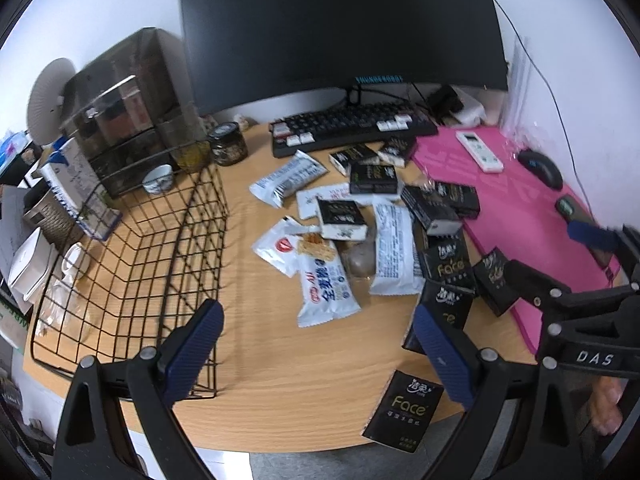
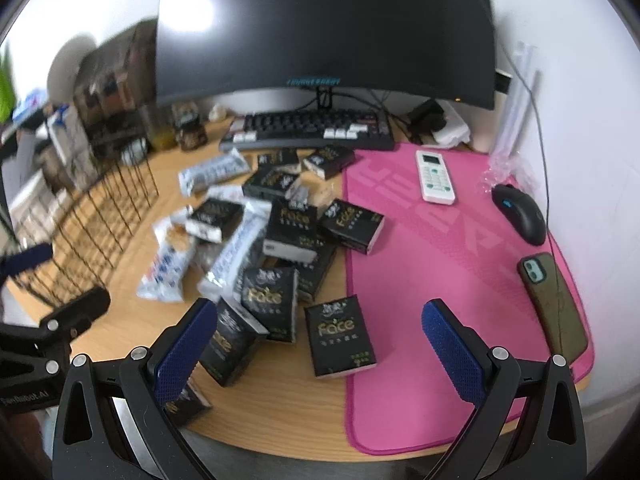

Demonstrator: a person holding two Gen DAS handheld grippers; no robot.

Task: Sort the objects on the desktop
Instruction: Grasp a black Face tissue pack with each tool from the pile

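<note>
A heap of black "Face" tissue packs point(image 1: 446, 268) point(image 2: 270, 296) and white snack packets point(image 1: 326, 294) point(image 2: 166, 268) lies on the wooden desk point(image 1: 280, 380). One tissue pack point(image 1: 404, 410) lies apart at the desk's front edge. Another point(image 2: 340, 336) lies on the edge of the pink mat point(image 2: 420, 280). My left gripper point(image 1: 318, 344) hangs open above the bare desk, between the black wire basket point(image 1: 132, 264) and the heap. My right gripper point(image 2: 320, 340) stands open around the near tissue packs, with nothing gripped.
A monitor point(image 1: 340, 24) and keyboard point(image 1: 348, 128) stand at the back. On the pink mat lie a white remote point(image 2: 434, 178), a black mouse point(image 2: 520, 214) and a phone point(image 2: 554, 304). A drawer organiser point(image 1: 132, 108), a jar point(image 1: 228, 144) and a small cup point(image 1: 158, 178) crowd the left.
</note>
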